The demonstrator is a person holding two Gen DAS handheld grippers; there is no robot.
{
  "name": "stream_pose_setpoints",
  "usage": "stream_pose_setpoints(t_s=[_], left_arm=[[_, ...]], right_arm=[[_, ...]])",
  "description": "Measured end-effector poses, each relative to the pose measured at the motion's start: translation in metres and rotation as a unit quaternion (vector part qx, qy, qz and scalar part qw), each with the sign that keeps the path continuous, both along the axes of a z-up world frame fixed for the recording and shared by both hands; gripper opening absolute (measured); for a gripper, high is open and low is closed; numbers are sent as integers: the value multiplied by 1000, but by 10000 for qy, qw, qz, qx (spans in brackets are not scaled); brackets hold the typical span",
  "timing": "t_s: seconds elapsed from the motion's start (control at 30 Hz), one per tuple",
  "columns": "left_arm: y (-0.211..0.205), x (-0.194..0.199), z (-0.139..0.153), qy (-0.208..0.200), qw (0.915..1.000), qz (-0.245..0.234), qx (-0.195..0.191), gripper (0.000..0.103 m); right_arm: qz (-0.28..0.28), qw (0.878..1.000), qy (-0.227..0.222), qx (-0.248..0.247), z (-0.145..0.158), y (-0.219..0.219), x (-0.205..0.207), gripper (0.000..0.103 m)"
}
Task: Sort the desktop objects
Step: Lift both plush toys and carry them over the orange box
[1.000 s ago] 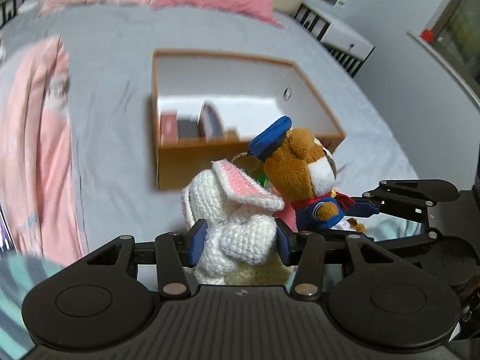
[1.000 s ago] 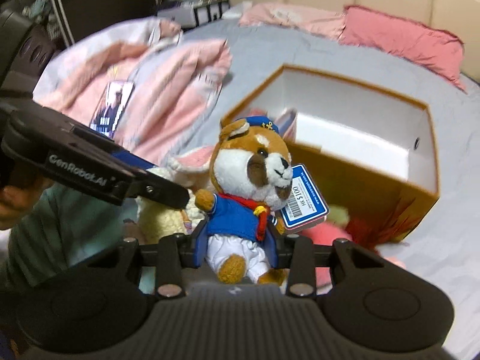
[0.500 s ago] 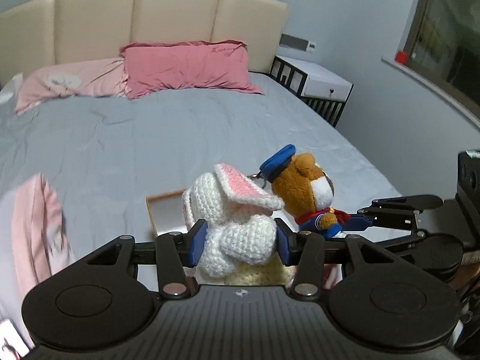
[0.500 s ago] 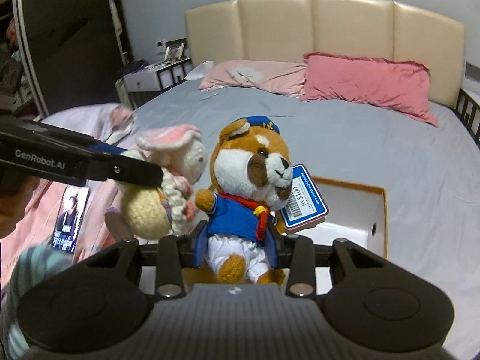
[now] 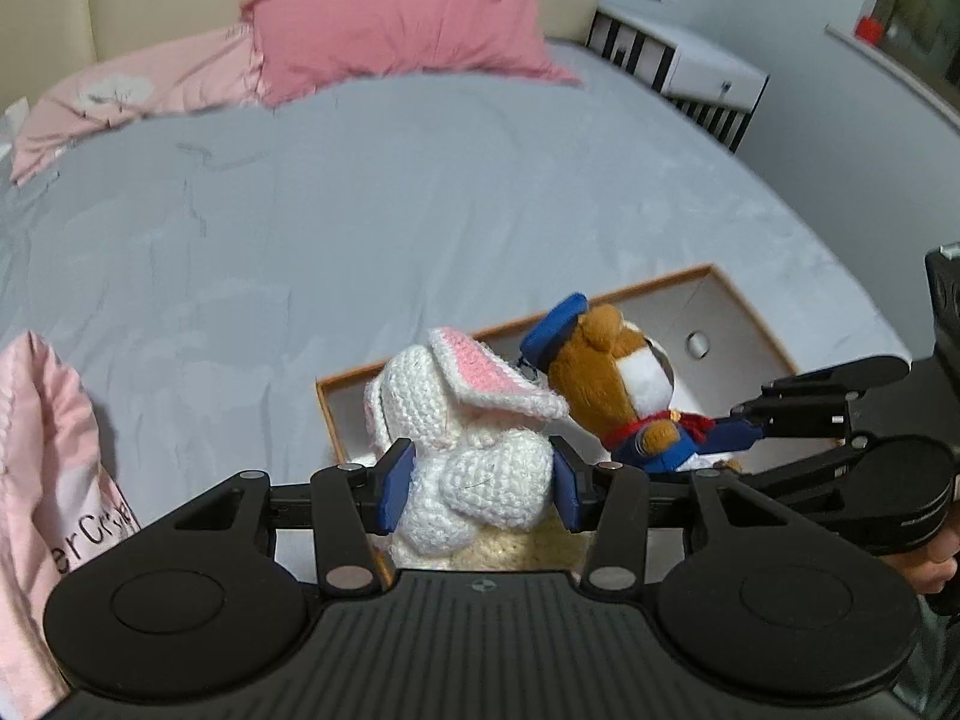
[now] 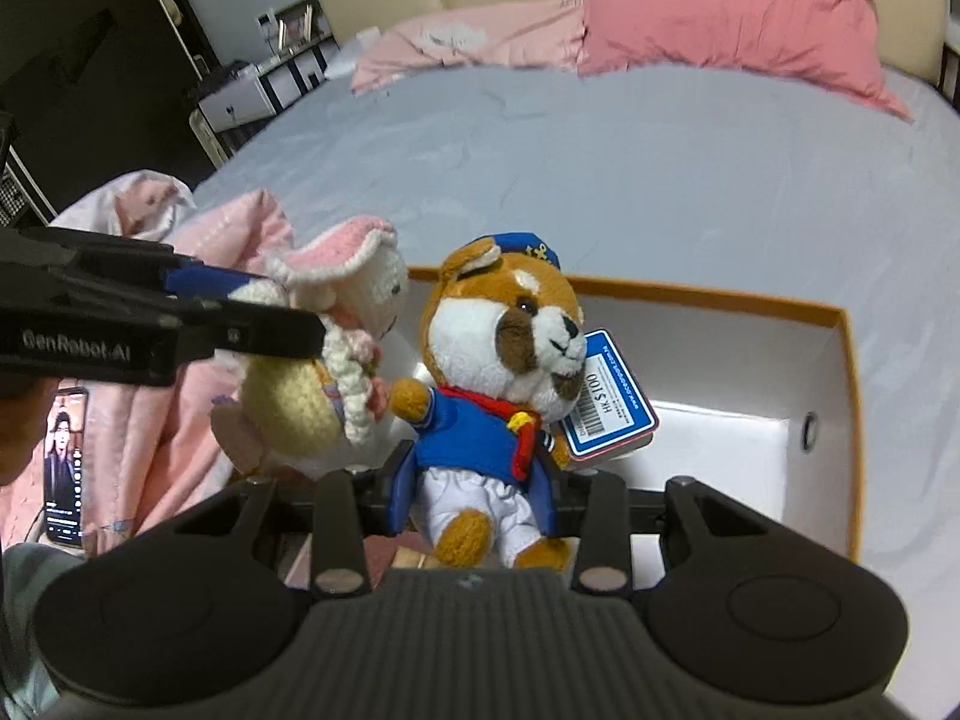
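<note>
My left gripper (image 5: pixel 480 489) is shut on a white crocheted rabbit (image 5: pixel 474 450) with pink-lined ears and a yellow body (image 6: pixel 288 402). My right gripper (image 6: pixel 477 489) is shut on a brown plush dog (image 6: pixel 498 384) in a blue sailor cap and jacket, with a blue price tag (image 6: pixel 609 405) hanging from it. Both toys hang side by side over the near part of an open orange box with a white inside (image 6: pixel 840 420). In the left wrist view the dog (image 5: pixel 606 378) and the right gripper (image 5: pixel 708 441) sit just right of the rabbit.
The box (image 5: pixel 744 312) lies on a grey bed sheet (image 5: pixel 390 192). Pink pillows (image 5: pixel 390 30) lean on the beige headboard. A pink blanket (image 6: pixel 180 324) and a phone (image 6: pixel 63 468) lie at the left. A white nightstand (image 5: pixel 690 66) stands at the right.
Both grippers moved over the bed with their toys still held. The box slid low in both views, now lying under the toys, and the headboard came into sight.
</note>
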State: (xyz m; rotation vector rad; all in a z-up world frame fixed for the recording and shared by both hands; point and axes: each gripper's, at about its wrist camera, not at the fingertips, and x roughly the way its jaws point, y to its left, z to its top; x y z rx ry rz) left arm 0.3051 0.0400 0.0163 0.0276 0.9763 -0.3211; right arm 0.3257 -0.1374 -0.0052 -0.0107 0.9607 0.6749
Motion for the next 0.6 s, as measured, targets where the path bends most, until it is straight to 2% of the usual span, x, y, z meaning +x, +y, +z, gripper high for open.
stream_pose_setpoints(t_s=[0.3, 0.5, 0.6], left_arm=[[-4, 19, -39, 465, 9979, -322, 326, 54], [-9, 26, -51, 594, 9954, -519, 542, 56], [-10, 28, -54, 632, 9952, -543, 522, 57]], right_arm=[[107, 9949, 987, 193, -44, 11, 37, 40], [231, 9922, 1223, 46, -64, 17, 47, 41], [262, 9910, 1316, -17, -73, 22, 50, 41]])
